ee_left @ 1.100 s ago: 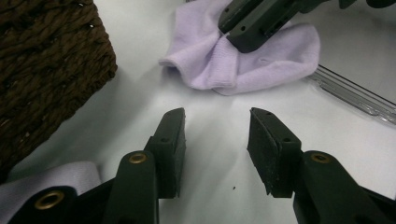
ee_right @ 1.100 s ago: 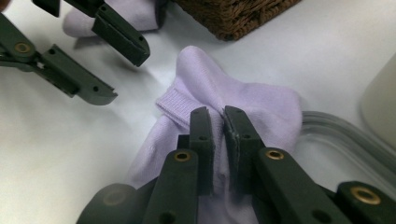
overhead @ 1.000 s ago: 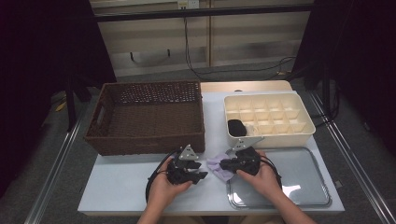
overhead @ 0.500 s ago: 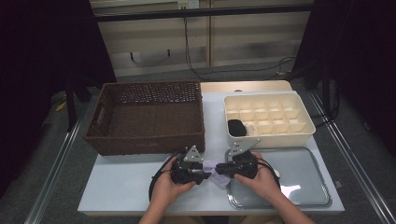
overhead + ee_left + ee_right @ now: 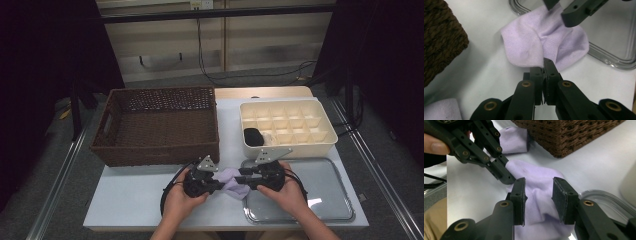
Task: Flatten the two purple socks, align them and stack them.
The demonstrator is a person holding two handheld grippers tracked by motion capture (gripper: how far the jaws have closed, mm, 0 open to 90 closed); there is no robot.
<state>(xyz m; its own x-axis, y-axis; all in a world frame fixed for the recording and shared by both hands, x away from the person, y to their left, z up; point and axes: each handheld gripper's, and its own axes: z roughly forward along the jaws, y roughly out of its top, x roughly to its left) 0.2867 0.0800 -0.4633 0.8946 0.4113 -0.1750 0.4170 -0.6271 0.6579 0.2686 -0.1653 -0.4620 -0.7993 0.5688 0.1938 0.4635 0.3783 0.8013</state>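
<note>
Closing, left gripper (image 5: 546, 65) jaws pinch the sock (image 5: 541, 47); right gripper (image 5: 539, 195) jaws part.

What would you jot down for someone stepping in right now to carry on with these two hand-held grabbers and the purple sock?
Left gripper: jaws have just closed, now shut on the edge of the lilac sock.
Right gripper: jaws have just been opening; they stand apart over the sock without pressing it.
The sock lies on the white table, partly over the rim of the clear tray, in front of the wicker basket. A second lilac piece lies near the basket.
The compartment box holds a dark bundle.
Done: sock pinched by the left gripper. Left, probably: handling it and stowing it.
</note>
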